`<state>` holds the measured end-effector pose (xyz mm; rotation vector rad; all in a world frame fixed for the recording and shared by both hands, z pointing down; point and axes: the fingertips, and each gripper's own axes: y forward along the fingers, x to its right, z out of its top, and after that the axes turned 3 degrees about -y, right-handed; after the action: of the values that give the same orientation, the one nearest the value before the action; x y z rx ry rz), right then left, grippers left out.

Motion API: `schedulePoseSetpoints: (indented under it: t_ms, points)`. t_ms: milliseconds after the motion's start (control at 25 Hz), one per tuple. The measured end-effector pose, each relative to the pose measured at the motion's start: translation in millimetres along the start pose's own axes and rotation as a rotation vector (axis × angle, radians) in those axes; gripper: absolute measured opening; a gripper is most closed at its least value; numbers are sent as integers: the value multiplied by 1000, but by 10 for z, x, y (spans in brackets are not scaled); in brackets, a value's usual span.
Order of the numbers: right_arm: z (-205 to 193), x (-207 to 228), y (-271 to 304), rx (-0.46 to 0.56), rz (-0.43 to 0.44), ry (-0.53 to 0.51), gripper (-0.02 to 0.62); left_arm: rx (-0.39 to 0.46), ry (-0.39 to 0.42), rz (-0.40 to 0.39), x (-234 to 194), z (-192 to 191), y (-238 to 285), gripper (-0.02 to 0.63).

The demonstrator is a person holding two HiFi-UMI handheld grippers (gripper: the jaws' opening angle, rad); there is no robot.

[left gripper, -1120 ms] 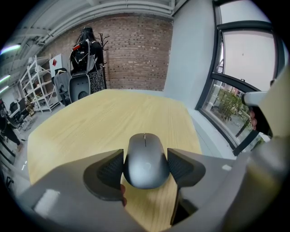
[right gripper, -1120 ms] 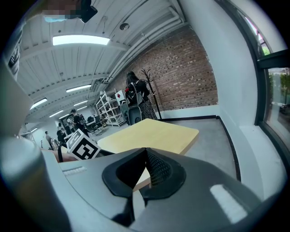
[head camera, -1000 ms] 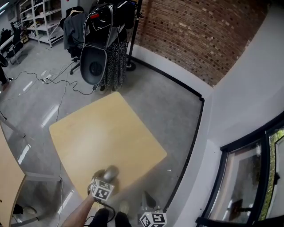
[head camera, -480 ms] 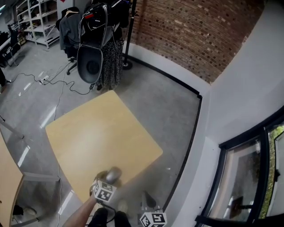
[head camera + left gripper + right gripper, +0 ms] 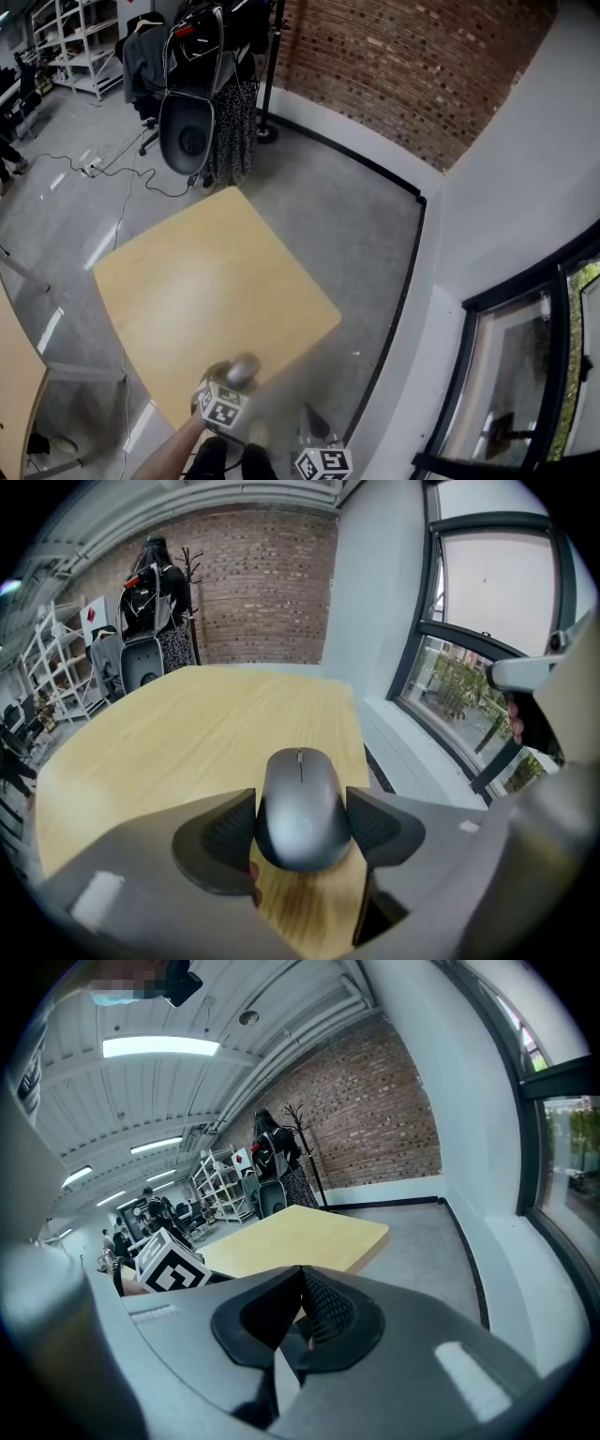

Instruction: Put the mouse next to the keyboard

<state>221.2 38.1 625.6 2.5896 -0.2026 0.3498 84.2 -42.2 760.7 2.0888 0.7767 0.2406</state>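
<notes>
A grey mouse (image 5: 301,806) sits between the two dark pads of my left gripper (image 5: 302,823), which press on its sides. In the head view the mouse (image 5: 244,366) hangs over the near corner of the bare light wooden table (image 5: 206,281), with my left gripper (image 5: 234,378) and its marker cube just behind it. My right gripper (image 5: 315,433) is lower right, off the table's edge. In the right gripper view its pads (image 5: 319,1312) meet, with nothing held. No keyboard shows in any view.
A grey office chair (image 5: 187,136) and a rack of dark clothes (image 5: 225,56) stand beyond the table's far corner. Cables (image 5: 122,169) trail on the concrete floor. A brick wall (image 5: 403,66) and a window (image 5: 525,375) lie to the right, another table edge (image 5: 14,375) to the left.
The head view has drifted slightly, so the table sits a little further left and up. The left gripper still holds the mouse at the table's near corner; the right gripper has stayed put.
</notes>
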Motion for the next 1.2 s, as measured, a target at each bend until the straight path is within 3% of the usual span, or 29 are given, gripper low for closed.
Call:
schedulePoseSetpoints:
  t_ms: [800,1200]
  points:
    - [-29,122,-77,-5,-3,11,14,-10,35,25,67,-42,35,307]
    - [1,84,-60,-9,9,11,14,8,42,-3,127,34,-70,336]
